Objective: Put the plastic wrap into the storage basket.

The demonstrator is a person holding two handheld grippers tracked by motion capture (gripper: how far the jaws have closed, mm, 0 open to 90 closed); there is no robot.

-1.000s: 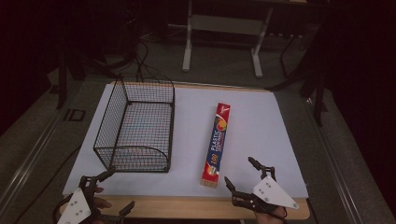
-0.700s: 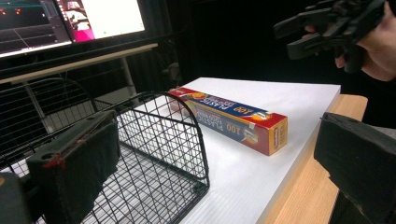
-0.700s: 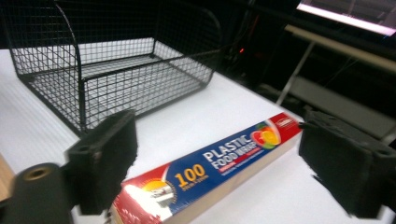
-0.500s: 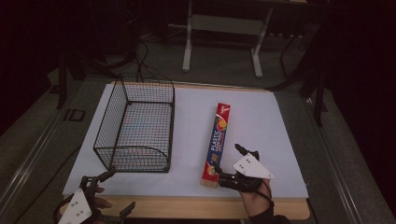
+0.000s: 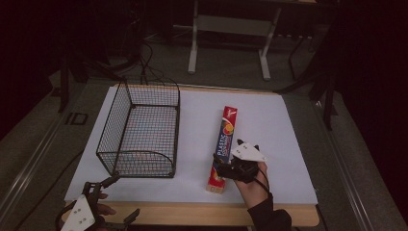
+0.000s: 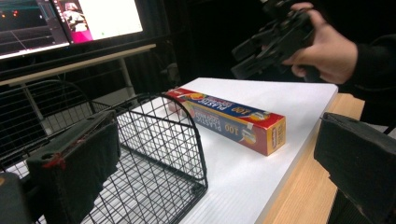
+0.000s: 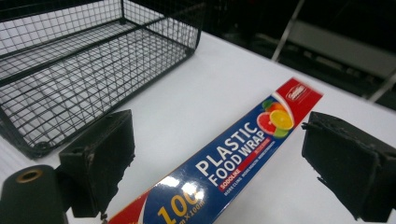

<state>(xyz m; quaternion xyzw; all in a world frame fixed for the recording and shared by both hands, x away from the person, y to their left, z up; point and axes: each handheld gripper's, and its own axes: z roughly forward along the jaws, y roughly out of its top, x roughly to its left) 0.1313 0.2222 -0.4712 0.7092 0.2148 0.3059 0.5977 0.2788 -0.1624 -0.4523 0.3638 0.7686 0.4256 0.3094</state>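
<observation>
Straddling the plastic wrap box right of the wire basket, right gripper wide open, jaws just opened further, nothing gripped, lining up to grab it.

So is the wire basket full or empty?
Empty. Through the wire basket only the white table shows; the plastic wrap box lies outside, beside it.

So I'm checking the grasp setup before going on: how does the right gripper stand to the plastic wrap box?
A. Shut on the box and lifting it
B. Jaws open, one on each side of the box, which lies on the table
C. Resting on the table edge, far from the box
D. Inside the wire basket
B: in the right gripper view the right gripper has open jaws standing either side of the plastic wrap box, which lies flat on the white table, pads apart from it.
</observation>
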